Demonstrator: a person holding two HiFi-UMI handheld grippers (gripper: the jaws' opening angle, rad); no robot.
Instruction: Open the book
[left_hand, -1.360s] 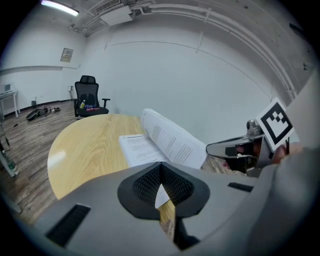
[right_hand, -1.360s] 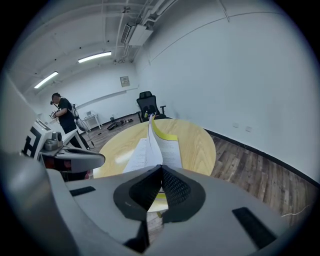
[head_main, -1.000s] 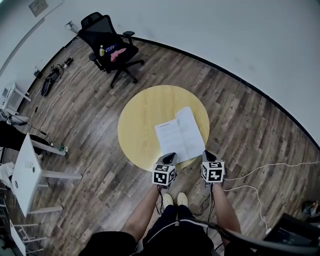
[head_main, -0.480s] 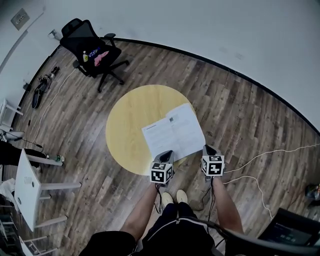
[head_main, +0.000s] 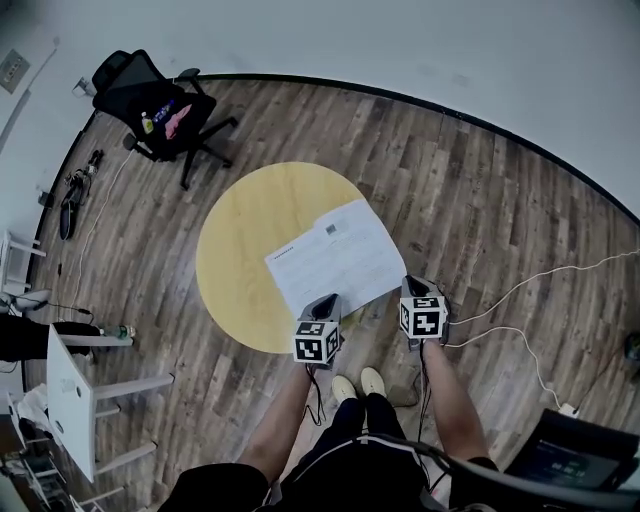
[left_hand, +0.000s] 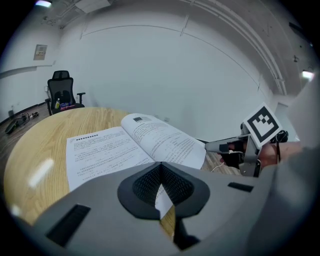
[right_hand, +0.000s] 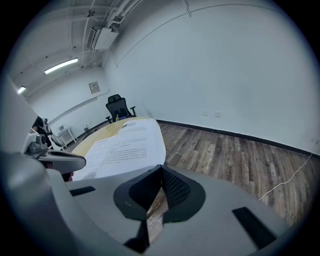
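The book (head_main: 330, 258) lies open and flat on the round yellow table (head_main: 240, 250), near the edge closest to me, its white printed pages facing up. My left gripper (head_main: 325, 303) hovers at the book's near corner, and in the left gripper view its jaws (left_hand: 161, 165) meet with nothing between them. My right gripper (head_main: 411, 285) is just off the table edge beside the book's right page, shut and empty. The right gripper view shows the open pages (right_hand: 125, 145) ahead to the left, with wooden floor under the jaws.
A black office chair (head_main: 150, 105) with small items on its seat stands at the far left. A white side table (head_main: 70, 400) is at the near left. Cables (head_main: 520, 300) trail over the wooden floor to the right. My feet (head_main: 358, 385) are below the grippers.
Both grippers have shifted a little and sunk lower at the table's near edge. The head camera has turned, so the book and table sit further left in view. The book stays open.
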